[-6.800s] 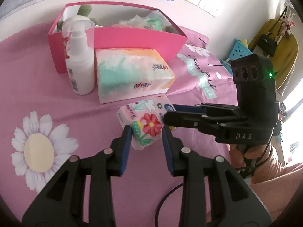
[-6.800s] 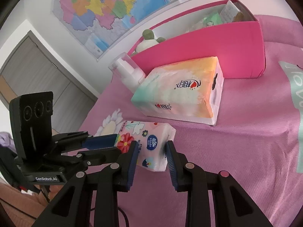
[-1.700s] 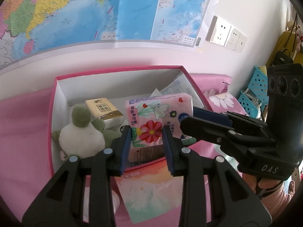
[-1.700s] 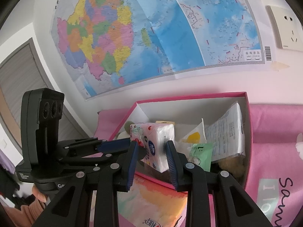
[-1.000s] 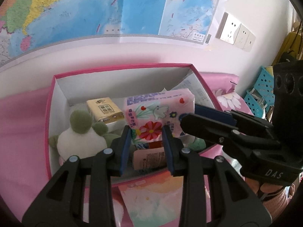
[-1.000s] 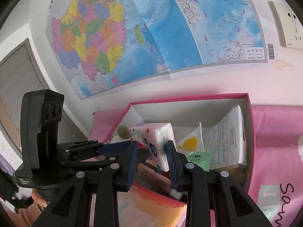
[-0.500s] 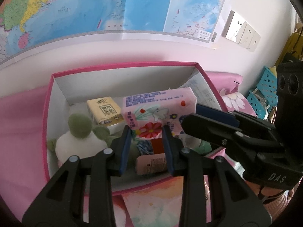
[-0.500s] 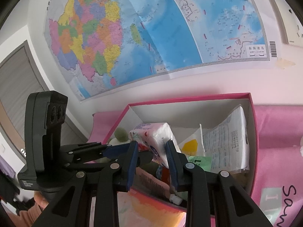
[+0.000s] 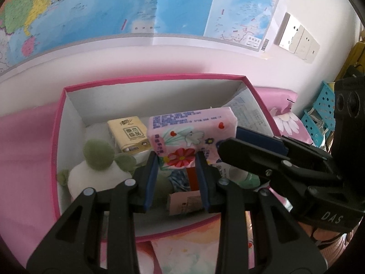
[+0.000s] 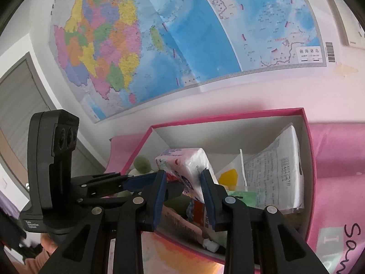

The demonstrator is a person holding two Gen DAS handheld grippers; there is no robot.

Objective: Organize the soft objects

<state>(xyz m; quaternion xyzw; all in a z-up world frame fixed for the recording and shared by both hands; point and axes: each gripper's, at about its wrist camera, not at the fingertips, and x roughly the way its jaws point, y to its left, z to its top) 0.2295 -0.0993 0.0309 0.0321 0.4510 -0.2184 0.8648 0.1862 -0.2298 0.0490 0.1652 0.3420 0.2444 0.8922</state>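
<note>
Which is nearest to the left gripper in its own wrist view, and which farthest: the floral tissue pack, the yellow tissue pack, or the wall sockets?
1. Floral tissue pack, pinched between the left gripper pads, over the pink box.
2. Yellow tissue pack, deeper in the box, left of the floral one.
3. Wall sockets, on the wall, upper right.

Box (image 9: 59, 141) floor hidden under clutter.
</note>
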